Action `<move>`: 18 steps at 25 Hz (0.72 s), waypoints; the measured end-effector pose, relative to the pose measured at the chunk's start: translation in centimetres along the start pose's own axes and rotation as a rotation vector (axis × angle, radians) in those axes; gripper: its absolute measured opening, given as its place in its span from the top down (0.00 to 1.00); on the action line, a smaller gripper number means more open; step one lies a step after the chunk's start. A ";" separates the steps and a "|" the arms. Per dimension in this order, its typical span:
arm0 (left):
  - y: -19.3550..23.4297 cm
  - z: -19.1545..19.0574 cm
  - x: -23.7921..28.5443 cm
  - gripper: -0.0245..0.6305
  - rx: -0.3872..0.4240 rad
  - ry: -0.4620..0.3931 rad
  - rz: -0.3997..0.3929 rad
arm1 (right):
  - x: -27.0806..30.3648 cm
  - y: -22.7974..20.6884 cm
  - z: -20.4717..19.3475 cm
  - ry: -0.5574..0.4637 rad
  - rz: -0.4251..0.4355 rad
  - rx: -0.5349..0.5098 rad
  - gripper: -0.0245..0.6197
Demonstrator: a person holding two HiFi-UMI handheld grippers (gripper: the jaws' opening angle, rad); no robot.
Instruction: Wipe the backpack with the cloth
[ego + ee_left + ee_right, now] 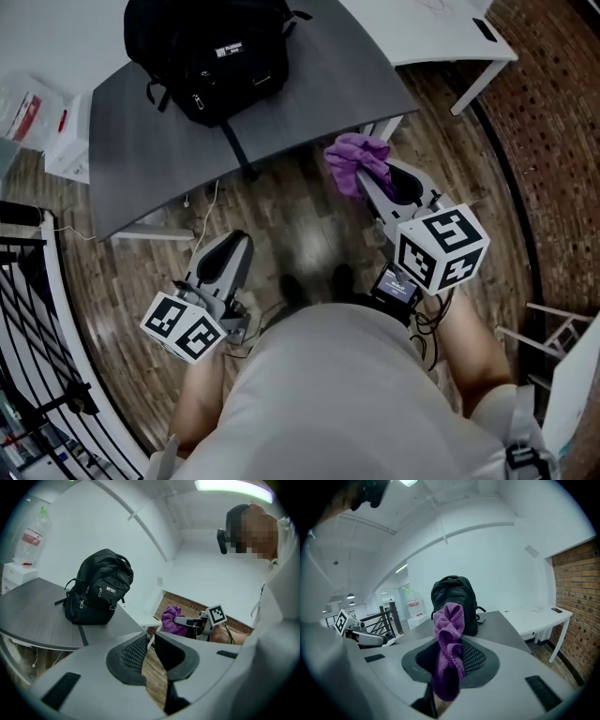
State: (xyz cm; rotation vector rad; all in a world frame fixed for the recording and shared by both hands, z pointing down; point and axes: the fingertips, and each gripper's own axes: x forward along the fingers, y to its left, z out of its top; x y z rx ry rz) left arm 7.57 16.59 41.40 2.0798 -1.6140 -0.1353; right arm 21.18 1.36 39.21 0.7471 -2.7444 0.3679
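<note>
Up front, the right gripper [451, 645] has its jaws pinched on a purple cloth [449, 634]. The cloth is bunched between the mesh pads, with a crumpled tuft rising above the tips and a longer fold hanging down below them. In the head view this gripper is held out over the wooden floor [291, 234], just short of the near edge of a dark grey table [319, 103], and the cloth is in the air, touching nothing else. The left gripper [151, 643] holds nothing. Its jaws stand a narrow slit apart, and only floorboards show through the gap. It is lower and closer to the person's [347, 394] body than the right one, well apart from the table. Each gripper has a marker cube [441, 246] at its rear. The black backpack [208, 56] sits upright on the far part of the grey table, zipped front facing the person, with a dark strap trailing across the tabletop toward the near edge. Neither gripper nor the cloth touches it. A white desk [427, 33] adjoins the table on the right, and beyond it a brick wall [553, 122] curves round. On the left there is a black railing [28, 309], and a white box [67, 141] lies beside the table's left end. In the left gripper view a plastic bottle [32, 538] stands behind that box.
</note>
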 end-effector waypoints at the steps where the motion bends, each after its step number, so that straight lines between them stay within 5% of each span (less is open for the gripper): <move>1: -0.2 -0.3 0.1 0.89 0.000 0.005 -0.002 | -0.3 -0.2 0.0 -0.003 -0.005 -0.007 0.82; 18: -0.4 -1.8 0.7 0.89 -0.008 0.049 -0.016 | -1.2 -1.3 -1.2 0.004 -0.039 0.012 0.82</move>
